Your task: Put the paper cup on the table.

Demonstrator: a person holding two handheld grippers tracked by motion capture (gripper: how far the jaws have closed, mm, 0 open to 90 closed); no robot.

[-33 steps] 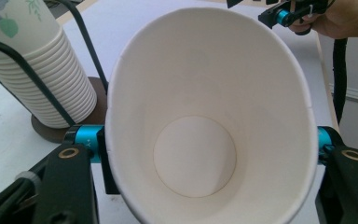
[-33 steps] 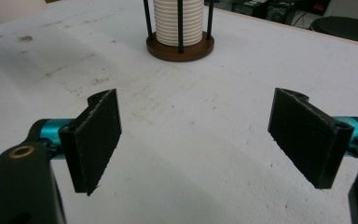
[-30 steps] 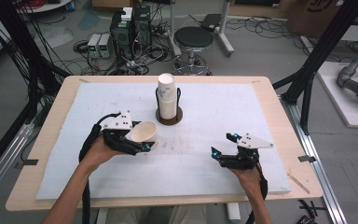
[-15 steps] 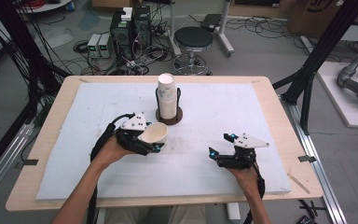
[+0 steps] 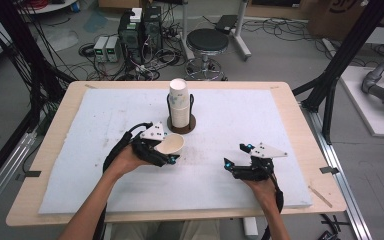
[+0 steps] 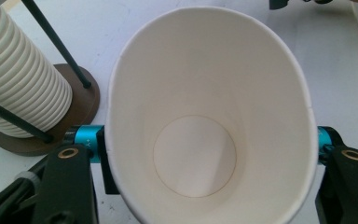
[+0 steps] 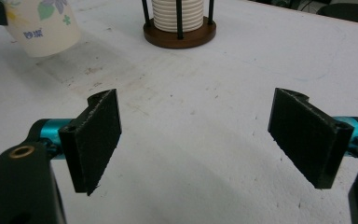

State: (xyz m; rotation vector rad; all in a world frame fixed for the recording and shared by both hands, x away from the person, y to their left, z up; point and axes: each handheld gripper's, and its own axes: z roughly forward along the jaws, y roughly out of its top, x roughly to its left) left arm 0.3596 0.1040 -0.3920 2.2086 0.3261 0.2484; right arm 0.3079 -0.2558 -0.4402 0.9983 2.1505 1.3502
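Okay, left gripper (image 5: 166,152) jaws clamp the paper cup (image 5: 170,144) by its walls, tilted, just in front of the cup stack (image 5: 179,102) in its holder, probably to set it down. I keep the right gripper (image 5: 235,162) wide open, empty, well apart on the white mat (image 5: 80,150).

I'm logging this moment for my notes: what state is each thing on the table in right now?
Paper cup: empty, tipped on its side, squeezed oval in the grip.
Left hand-held gripper: shut on the paper cup.
Right hand-held gripper: open, nothing between its jaws.
Stack of cups: upright in its holder.
Cup holder: standing on the white mat, rods upright.
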